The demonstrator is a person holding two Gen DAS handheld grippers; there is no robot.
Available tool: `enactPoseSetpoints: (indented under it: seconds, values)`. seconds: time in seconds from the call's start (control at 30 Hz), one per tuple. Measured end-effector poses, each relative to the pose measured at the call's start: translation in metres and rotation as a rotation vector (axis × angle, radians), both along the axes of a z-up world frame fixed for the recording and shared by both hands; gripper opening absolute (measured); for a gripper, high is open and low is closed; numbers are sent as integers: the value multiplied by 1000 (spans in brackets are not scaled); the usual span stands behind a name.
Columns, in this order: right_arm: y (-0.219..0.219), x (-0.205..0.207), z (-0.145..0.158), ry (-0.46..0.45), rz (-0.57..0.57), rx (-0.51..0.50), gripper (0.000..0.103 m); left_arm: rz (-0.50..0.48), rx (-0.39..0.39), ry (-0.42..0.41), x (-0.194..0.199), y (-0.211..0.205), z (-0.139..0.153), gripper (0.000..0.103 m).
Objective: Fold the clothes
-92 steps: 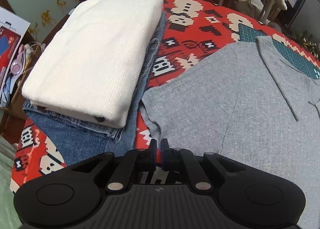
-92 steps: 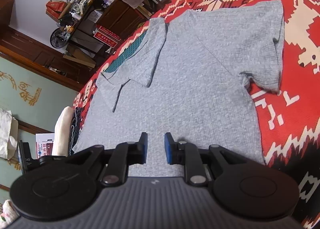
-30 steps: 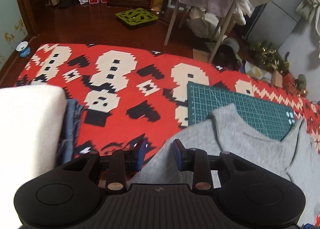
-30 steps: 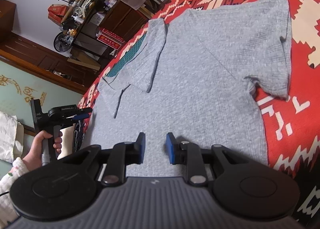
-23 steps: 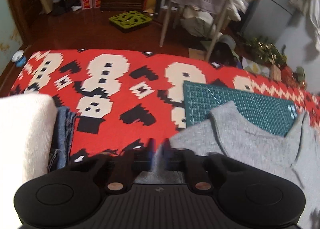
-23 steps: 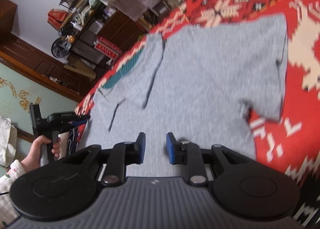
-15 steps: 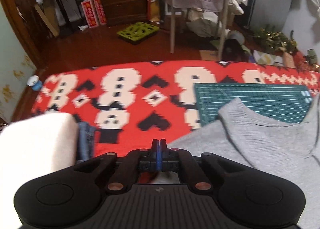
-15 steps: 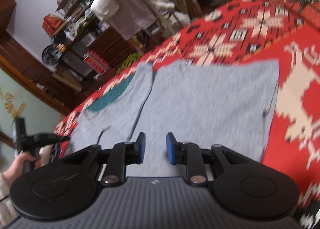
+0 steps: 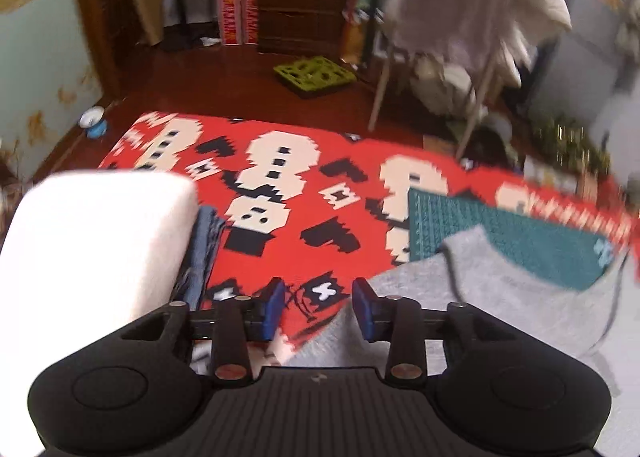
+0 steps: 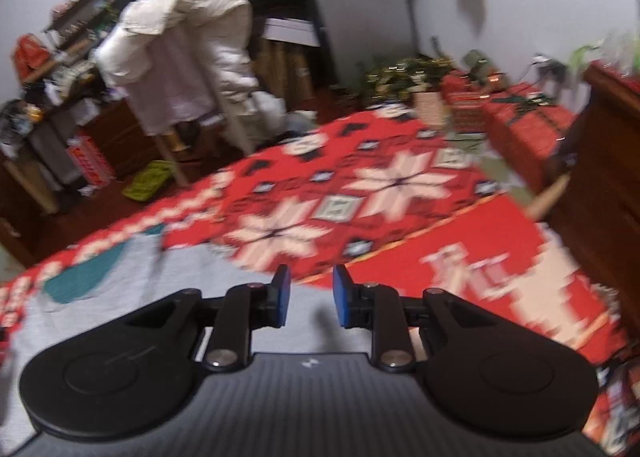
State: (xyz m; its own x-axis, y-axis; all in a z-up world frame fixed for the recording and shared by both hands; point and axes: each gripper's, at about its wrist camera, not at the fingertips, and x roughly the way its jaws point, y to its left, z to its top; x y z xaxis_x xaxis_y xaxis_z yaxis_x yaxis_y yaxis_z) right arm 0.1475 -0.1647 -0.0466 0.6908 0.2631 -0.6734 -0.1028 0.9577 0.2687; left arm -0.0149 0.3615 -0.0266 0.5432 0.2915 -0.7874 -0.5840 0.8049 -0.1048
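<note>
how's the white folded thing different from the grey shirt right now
The white garment is folded into a thick block, stacked on denim; the grey shirt lies spread out flat, partly over a green cutting mat. White sits at the left; grey at the right. Both rest on the red patterned cloth.

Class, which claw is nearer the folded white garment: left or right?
Left. The left claw, its jaws opening and empty, is just right of the white garment. The right claw is over the grey shirt; its view shows no white garment.
</note>
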Motion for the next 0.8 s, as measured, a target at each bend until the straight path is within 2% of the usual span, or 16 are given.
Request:
enactPoseSetpoints:
  seconds: [0.13, 0.27, 0.4, 0.5, 0.63, 0.8]
  values:
    - [-30, 14, -13, 68, -62, -6, 27, 70, -156, -101, -30, -13, 13, 49]
    - [-32, 18, -26, 107, -49, -24, 28, 85, -258, -128, -54, -37, 15, 52]
    - [-14, 18, -31, 87, -10, -129, 29, 121, -267, -110, -74, -48, 9, 52]
    - [-6, 15, -30, 75, 4, -172, 3, 123, -251, -92, -79, -49, 3, 52]
    - [-9, 14, -28, 52, -57, -189, 1, 76, -188, -74, -75, -50, 0, 50]
    - [-15, 14, -30, 65, -98, -185, 3, 37, -181, -92, -67, -46, 1, 50]
